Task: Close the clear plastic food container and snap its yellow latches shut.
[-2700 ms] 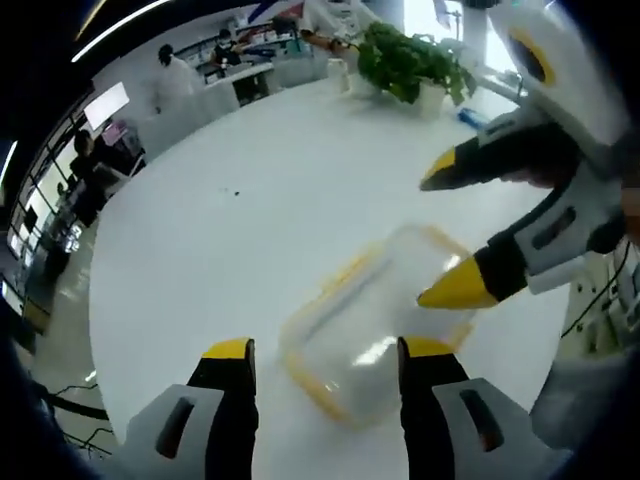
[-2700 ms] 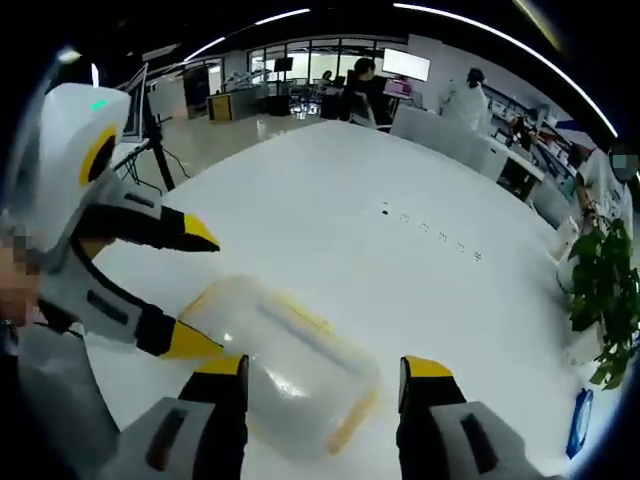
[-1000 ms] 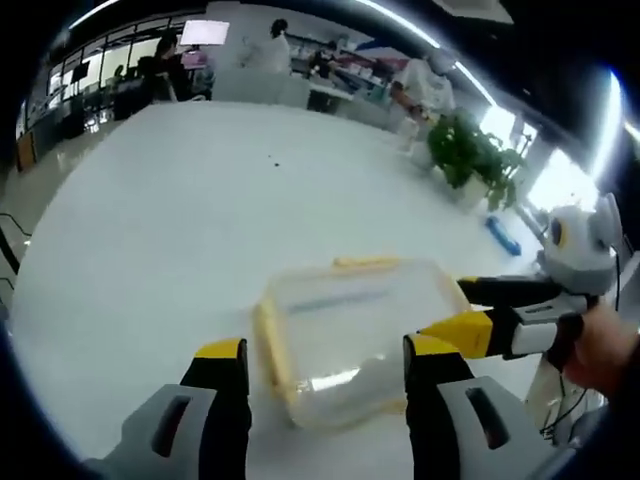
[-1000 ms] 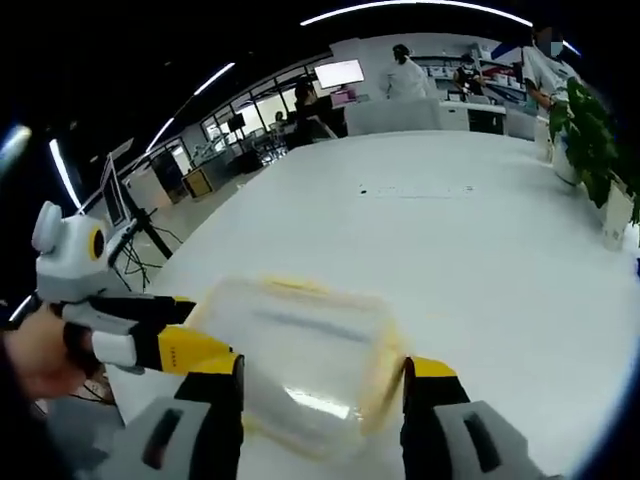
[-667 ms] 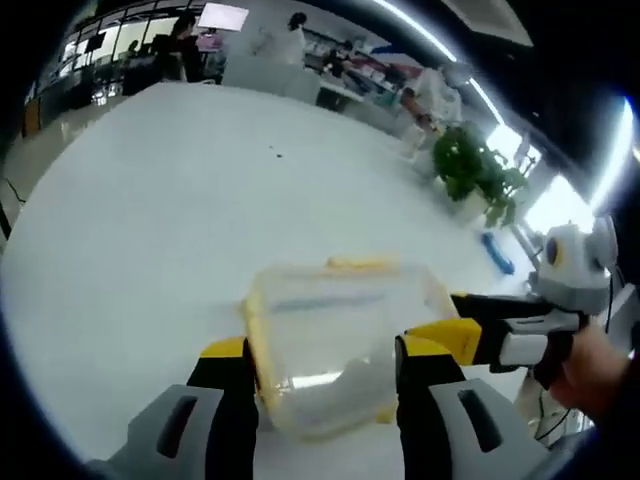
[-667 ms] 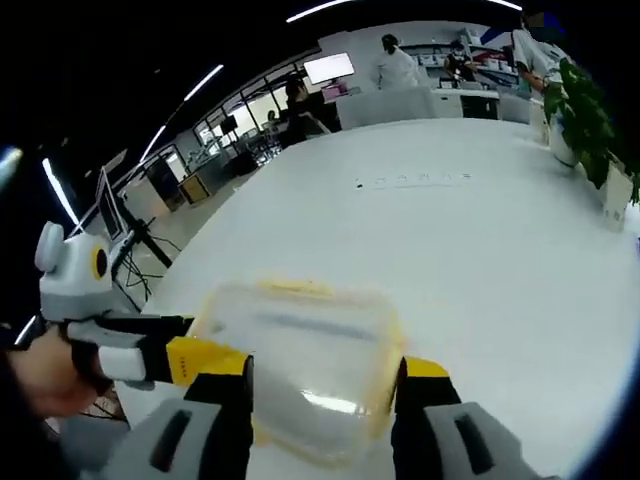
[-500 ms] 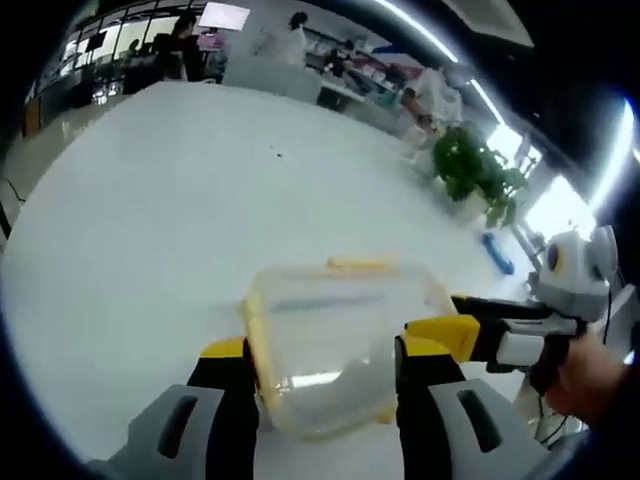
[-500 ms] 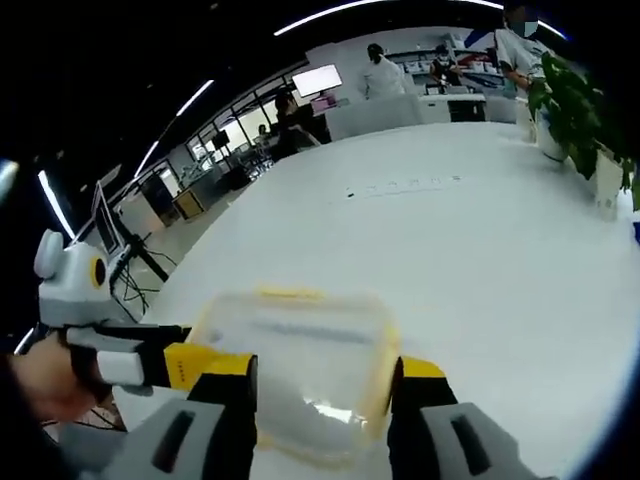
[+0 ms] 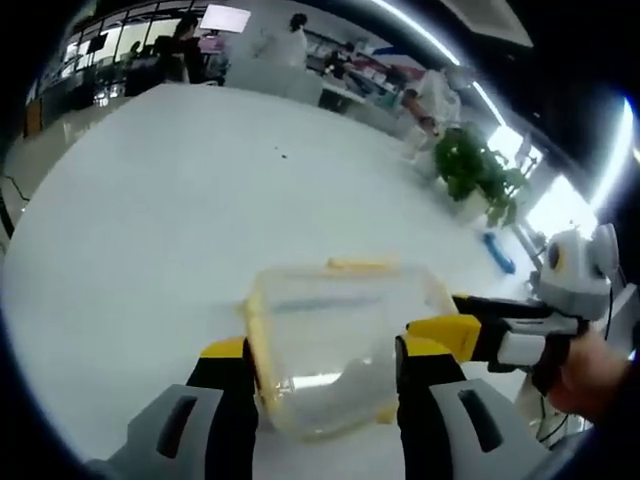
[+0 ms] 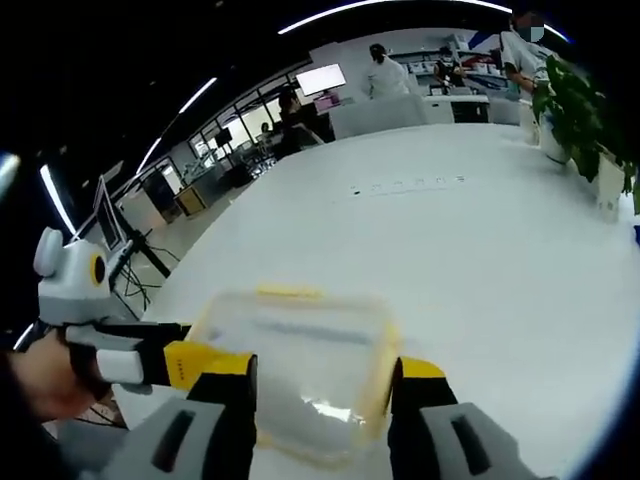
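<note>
Both views are brightly lit by ceiling light strips and a window glow at the right of the left gripper view, glare is thrown on the white table, strong fisheye bending is seen at the edges, and the near container is slightly blurred.

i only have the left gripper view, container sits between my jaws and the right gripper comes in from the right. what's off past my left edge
Observer: In the right gripper view, a tripod stands on the floor beyond the table edge.
Operator: how does the right gripper sit on the container
Observer: The container lies between its two jaws, with the right gripper open, one jaw at each side.
Operator: and my own gripper from that side
Observer: The left gripper comes in low from the left; its yellow tip reaches the container's near left corner, though whether it touches is unclear.
</note>
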A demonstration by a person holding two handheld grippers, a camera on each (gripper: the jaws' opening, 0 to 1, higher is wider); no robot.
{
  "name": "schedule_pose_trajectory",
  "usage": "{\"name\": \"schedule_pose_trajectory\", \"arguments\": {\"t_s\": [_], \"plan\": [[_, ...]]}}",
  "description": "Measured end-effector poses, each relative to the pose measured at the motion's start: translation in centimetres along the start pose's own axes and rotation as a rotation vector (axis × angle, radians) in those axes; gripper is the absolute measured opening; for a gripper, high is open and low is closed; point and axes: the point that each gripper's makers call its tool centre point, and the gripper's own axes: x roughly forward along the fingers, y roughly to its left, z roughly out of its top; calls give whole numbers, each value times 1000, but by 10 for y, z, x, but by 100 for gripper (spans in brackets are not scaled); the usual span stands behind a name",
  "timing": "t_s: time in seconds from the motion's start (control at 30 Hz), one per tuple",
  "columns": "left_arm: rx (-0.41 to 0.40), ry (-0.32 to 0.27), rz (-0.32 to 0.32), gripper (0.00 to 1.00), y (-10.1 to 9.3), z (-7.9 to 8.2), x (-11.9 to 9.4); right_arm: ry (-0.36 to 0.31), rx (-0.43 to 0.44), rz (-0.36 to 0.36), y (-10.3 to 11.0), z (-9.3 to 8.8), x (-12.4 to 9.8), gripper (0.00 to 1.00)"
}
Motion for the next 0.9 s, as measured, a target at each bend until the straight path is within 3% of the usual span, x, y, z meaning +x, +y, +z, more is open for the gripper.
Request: {"name": "schedule_pose_trajectory", "arguments": {"t_s": [0.43,0.9], "plan": [[-17,9,22,54,22,-3,-20,24,-5,11,29,-9,9,52],[-15,0,23,55,45,4,-31,44,0,14,48,-5,27,52]]}}
